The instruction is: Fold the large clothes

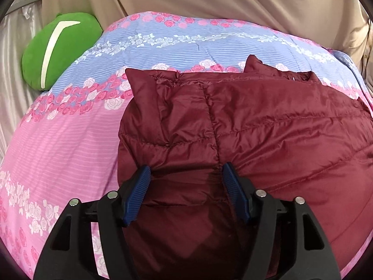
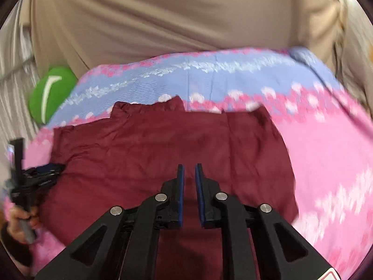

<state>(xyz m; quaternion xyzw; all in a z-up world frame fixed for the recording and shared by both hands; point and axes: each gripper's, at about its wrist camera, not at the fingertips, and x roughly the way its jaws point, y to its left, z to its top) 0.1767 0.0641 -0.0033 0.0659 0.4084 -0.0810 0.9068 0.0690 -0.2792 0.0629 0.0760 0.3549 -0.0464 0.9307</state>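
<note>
A maroon quilted jacket (image 1: 268, 126) lay folded on a bed under a pink and blue floral quilt (image 1: 70, 135), collar end towards the beige curtain (image 1: 209, 0). The left gripper (image 1: 185, 175) hovered at the jacket's near left edge, jaws wide, fabric between them but not pinched. The right gripper (image 2: 189, 170) hung over the jacket's middle, jaws narrow with a slim gap, holding nothing. A green pillow (image 1: 60, 49) sat beside the quilt's far left corner.
</note>
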